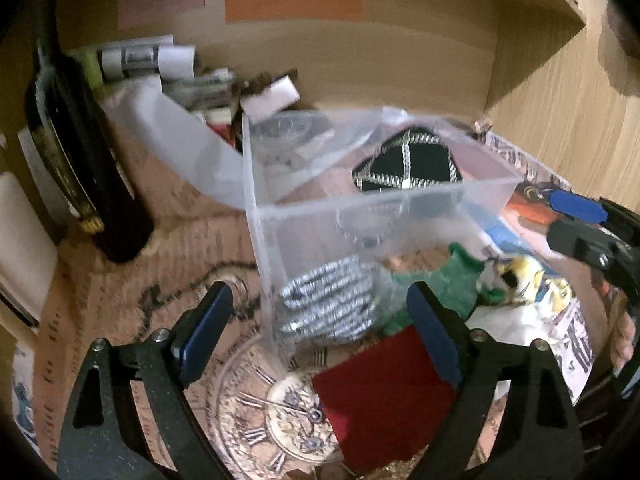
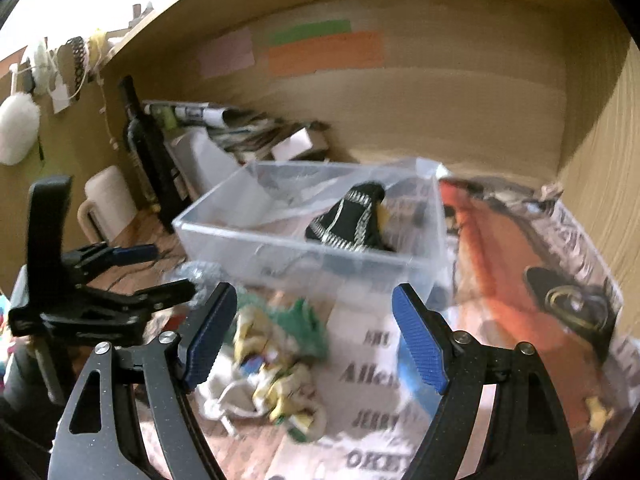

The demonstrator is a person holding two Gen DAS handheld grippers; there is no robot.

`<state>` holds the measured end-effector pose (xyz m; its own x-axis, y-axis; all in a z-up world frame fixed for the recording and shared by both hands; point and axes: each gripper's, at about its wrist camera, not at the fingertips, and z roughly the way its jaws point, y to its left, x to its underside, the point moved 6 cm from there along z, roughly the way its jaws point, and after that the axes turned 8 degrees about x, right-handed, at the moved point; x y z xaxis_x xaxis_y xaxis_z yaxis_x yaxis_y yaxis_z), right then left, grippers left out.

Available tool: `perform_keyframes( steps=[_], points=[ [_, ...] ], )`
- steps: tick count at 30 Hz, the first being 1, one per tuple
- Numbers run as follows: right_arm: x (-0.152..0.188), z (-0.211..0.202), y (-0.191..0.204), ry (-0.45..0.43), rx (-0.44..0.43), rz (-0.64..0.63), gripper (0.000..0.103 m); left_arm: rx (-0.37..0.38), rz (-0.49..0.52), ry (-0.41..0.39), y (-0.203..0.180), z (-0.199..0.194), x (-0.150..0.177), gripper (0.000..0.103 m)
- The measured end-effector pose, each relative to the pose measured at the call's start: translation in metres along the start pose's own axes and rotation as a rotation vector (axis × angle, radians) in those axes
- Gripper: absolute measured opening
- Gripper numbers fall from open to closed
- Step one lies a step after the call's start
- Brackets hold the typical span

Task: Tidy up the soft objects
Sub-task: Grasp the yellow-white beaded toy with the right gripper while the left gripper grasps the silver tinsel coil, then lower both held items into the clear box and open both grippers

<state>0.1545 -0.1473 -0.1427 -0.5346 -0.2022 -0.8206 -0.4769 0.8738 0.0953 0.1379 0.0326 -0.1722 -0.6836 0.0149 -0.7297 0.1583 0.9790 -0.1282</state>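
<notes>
The left gripper (image 1: 320,324) is being held with its fingers (image 1: 204,332) spread wide, nothing between them; beyond them a silver pouch (image 1: 328,300) and a red cloth (image 1: 384,396) are lying on the worktop (image 1: 180,240). The right gripper (image 2: 316,332) is likewise being held released, over a patterned bag (image 2: 272,384) and a green cloth (image 2: 308,320). Farther off, a black cap (image 2: 352,220) is lying inside the clear bin (image 2: 304,248), with a dark bottle (image 1: 80,152) standing to the far left.

Both wrist views near, sharing clear bin (image 1: 360,216)
</notes>
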Motion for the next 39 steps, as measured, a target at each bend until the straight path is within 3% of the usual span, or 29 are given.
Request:
perform_keyframes(
  steps=[6,9,16,19,26,39],
  points=[
    [0.024,0.009,0.003,0.07,-0.02,0.012,0.077,0.006,-0.044,0.039,0.006,0.019,0.006,0.089],
    [0.031,0.012,0.002,0.094,-0.041,0.02,0.062,0.02,-0.065,0.054,0.008,0.028,0.008,0.088],
    [0.04,0.015,0.005,0.134,-0.077,0.013,0.021,0.037,-0.06,0.051,0.005,0.028,0.009,0.065],
    [0.042,0.013,0.005,0.132,-0.085,0.014,0.014,0.042,-0.066,0.047,0.005,0.027,0.01,0.058],
    [0.031,-0.001,0.003,0.07,-0.072,0.016,0.012,0.041,-0.073,0.025,0.005,0.013,0.012,0.048],
    [-0.015,-0.03,-0.01,-0.09,-0.039,0.033,0.012,0.051,-0.035,-0.103,-0.01,-0.038,-0.007,0.046]
  ],
)
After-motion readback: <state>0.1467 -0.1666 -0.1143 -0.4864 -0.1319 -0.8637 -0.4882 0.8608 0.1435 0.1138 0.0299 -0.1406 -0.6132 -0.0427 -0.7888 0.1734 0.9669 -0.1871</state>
